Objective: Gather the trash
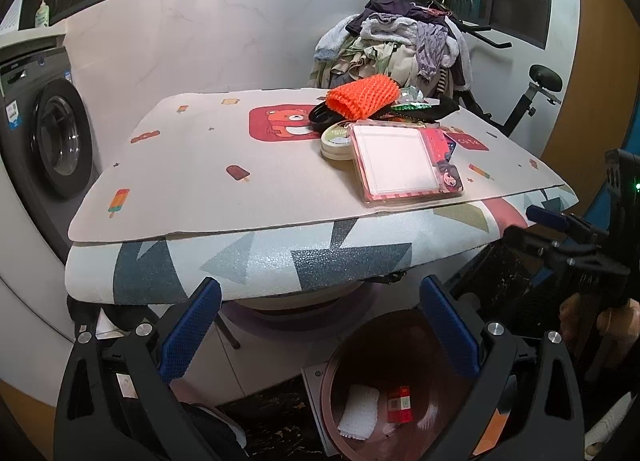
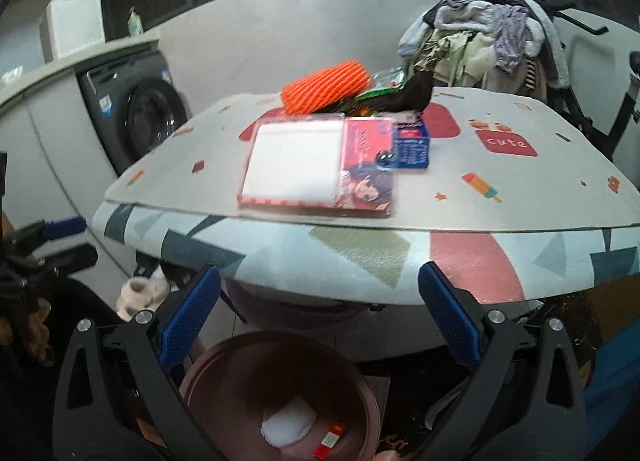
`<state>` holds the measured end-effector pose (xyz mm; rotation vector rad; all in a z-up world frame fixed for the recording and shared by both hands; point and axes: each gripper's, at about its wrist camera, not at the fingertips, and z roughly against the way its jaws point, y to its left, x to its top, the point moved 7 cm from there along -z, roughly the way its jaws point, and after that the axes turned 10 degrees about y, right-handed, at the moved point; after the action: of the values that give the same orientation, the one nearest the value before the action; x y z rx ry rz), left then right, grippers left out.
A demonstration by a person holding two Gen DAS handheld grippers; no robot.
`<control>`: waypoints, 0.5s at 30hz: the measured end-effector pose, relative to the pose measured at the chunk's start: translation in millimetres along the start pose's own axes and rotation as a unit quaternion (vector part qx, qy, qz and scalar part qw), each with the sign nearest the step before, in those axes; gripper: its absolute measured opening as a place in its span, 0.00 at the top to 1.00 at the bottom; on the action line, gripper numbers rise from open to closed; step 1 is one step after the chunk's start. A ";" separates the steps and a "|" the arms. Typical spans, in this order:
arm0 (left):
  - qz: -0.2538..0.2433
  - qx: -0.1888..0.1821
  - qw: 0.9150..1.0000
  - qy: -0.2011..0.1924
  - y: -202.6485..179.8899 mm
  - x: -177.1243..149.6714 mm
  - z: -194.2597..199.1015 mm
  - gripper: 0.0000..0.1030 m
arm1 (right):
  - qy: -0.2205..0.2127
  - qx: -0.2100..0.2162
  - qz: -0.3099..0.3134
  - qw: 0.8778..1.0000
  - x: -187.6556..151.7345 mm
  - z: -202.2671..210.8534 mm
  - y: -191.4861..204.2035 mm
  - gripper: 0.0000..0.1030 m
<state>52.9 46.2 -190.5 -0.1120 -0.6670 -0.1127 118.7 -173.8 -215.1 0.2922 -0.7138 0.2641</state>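
Between the spread, empty jaws of the left gripper (image 1: 320, 331) sits the brown bin (image 1: 432, 345) on the floor, holding a white foam pad (image 1: 359, 411) and a small red carton (image 1: 400, 404) whose print is too small to read. Just as wide apart and empty, the right gripper (image 2: 319, 327) hangs over the same bin. Beyond both pairs of fingers, on the table mat (image 2: 500, 177), a square labelled "cute" (image 2: 506, 142) lies right of the pink blister pack (image 2: 316, 163), blue box (image 2: 412, 143) and orange mesh (image 2: 326, 86) behind them.

Brown bin (image 1: 404, 345) on floor holds white pad (image 1: 359, 411), red packet (image 1: 399, 405).
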 end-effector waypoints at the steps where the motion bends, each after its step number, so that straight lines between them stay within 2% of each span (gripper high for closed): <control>1: 0.000 0.000 1.000 0.000 0.3 0.3 -0.4 0.06 | -0.004 -0.003 -0.003 1.000 0.1 0.2 -1.4 0.05; 8: 0.000 -0.008 1.000 0.002 -0.4 0.7 -1.4 0.06 | -0.019 -0.007 -0.021 1.000 1.8 4.4 -10.4 0.05; 12: 0.003 0.014 1.000 0.001 2.5 3.9 -1.6 0.06 | -0.014 -0.001 -0.028 1.000 1.2 2.7 -11.3 0.05; 15: 0.000 0.020 1.000 -0.016 2.2 10.9 2.3 0.06 | -0.009 0.003 -0.033 0.999 1.0 2.0 -12.9 0.05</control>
<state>60.2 47.9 -182.1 -0.0744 -0.7010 -0.0977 122.5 -186.3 -215.2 0.3228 -0.7193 0.2002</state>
